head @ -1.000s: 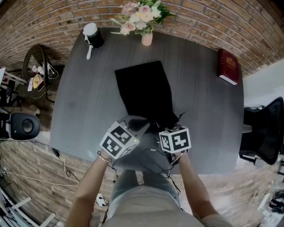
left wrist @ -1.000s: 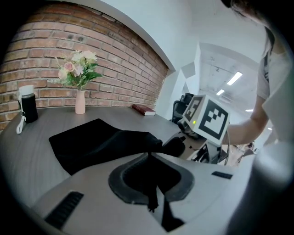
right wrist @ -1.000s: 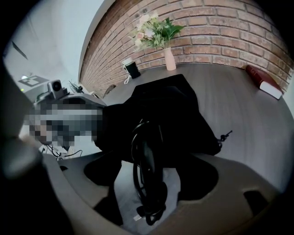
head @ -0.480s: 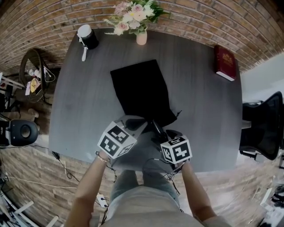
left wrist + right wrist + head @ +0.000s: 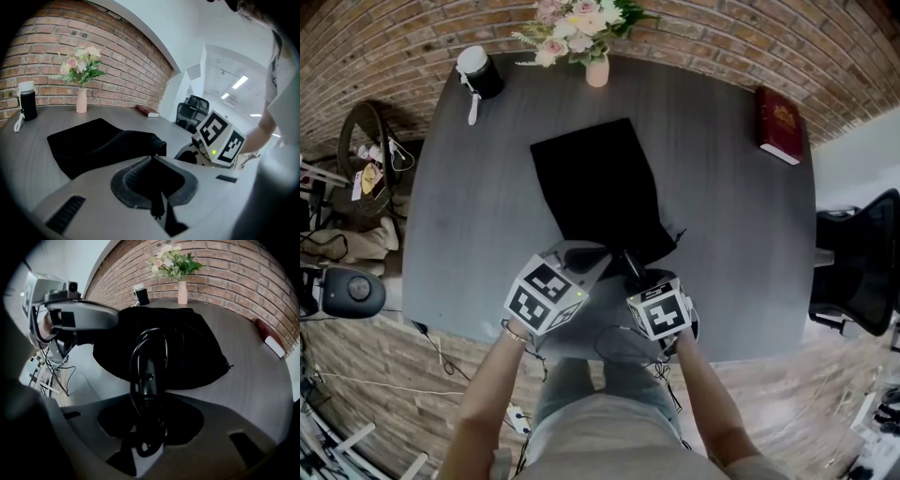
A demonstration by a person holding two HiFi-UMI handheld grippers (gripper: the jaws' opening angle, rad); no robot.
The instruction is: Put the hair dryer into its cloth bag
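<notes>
Right gripper view: right gripper (image 5: 150, 405) jaws, just closing, are seen clamped on hair dryer (image 5: 149, 373) handle at cloth bag (image 5: 201, 348) mouth. Left gripper (image 5: 153, 159) is pinched shut on bag hem. Insertion judged under way; dryer must be pushed deeper next.

Left tongs (image 5: 152, 158) stay out of it, pinched on the cloth bag (image 5: 93, 140); right tongs (image 5: 149, 401) (pointing steeply down) have just been closing on the hair dryer (image 5: 149, 373).
</notes>
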